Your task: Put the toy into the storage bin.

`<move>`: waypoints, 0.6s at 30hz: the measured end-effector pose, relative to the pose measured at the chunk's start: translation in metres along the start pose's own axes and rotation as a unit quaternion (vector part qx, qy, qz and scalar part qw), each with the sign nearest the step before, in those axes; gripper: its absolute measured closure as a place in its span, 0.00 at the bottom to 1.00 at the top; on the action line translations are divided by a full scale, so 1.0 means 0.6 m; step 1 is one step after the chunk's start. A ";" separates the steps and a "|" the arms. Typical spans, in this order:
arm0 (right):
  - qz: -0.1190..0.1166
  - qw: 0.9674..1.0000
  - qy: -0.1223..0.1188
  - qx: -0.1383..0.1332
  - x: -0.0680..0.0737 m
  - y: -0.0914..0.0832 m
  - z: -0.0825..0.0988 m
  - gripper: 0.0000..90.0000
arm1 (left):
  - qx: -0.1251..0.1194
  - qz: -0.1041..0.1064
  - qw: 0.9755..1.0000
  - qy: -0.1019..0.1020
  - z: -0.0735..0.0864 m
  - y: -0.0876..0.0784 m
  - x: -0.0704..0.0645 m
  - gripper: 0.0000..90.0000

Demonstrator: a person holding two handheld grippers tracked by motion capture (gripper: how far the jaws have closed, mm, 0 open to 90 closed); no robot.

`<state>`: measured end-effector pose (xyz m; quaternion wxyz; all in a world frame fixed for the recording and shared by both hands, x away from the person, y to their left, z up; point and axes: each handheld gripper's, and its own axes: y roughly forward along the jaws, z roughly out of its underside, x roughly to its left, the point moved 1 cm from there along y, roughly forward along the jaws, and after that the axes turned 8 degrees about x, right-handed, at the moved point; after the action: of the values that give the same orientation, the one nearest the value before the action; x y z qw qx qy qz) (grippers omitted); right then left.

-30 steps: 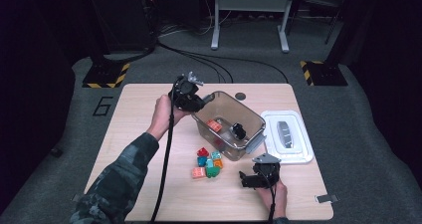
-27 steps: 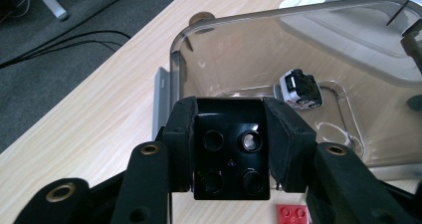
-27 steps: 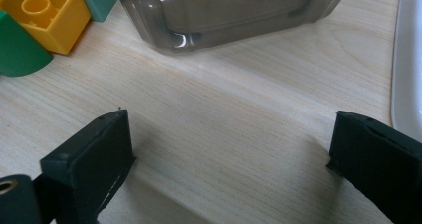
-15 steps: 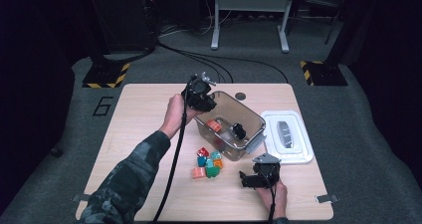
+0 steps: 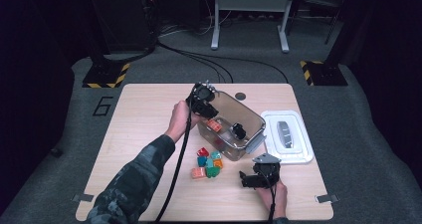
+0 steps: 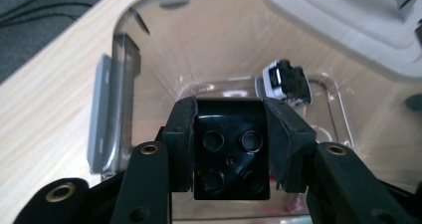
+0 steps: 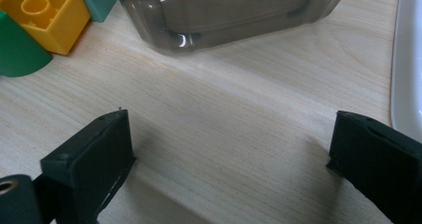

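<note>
My left gripper (image 6: pixel 230 115) is shut on a black studded block (image 6: pixel 230 157), its pads pressed against both sides. In the high view the left gripper (image 5: pixel 205 104) hangs over the left end of the clear plastic bin (image 5: pixel 253 123). Inside the bin lie an orange block (image 5: pixel 215 126) and a small black-and-white toy car (image 6: pixel 283 82). My right gripper (image 5: pixel 244 179) rests low on the table in front of the bin. Its jaws stand wide open over bare wood in the right gripper view (image 7: pixel 234 149).
Loose blocks sit in front of the bin: red (image 5: pixel 202 152), green (image 5: pixel 213 171), orange (image 5: pixel 198 172), and a yellow one (image 7: pixel 42 15) near my right gripper. The white bin lid (image 5: pixel 287 136) lies to the right of the bin. Dark floor and cables surround the table.
The left hand has carried the black block right and down, from beside the bin's left end to over its opening. The right gripper has stayed put.
</note>
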<state>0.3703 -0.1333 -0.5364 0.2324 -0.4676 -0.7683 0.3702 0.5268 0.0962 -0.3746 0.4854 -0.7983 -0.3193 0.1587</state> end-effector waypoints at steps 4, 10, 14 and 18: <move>0.000 1.000 0.000 -0.001 0.000 0.000 0.000 0.03 | 0.016 0.001 1.000 -0.004 0.007 0.014 0.004 0.65; 0.001 1.000 -0.001 0.000 0.000 0.000 0.000 0.03 | 0.032 0.008 0.999 -0.002 0.014 0.027 0.003 0.65; 0.001 1.000 -0.001 0.001 0.000 0.000 0.000 0.03 | 0.032 0.013 0.999 -0.003 0.020 0.028 0.001 0.65; 0.001 1.000 -0.003 0.001 -0.001 0.000 0.000 0.03 | 0.036 0.014 0.999 -0.003 0.022 0.027 0.003 0.59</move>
<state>0.3705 -0.1338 -0.5364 0.2299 -0.4669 -0.7685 0.3723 0.5262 0.1009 -0.3950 0.5101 -0.7845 -0.3035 0.1795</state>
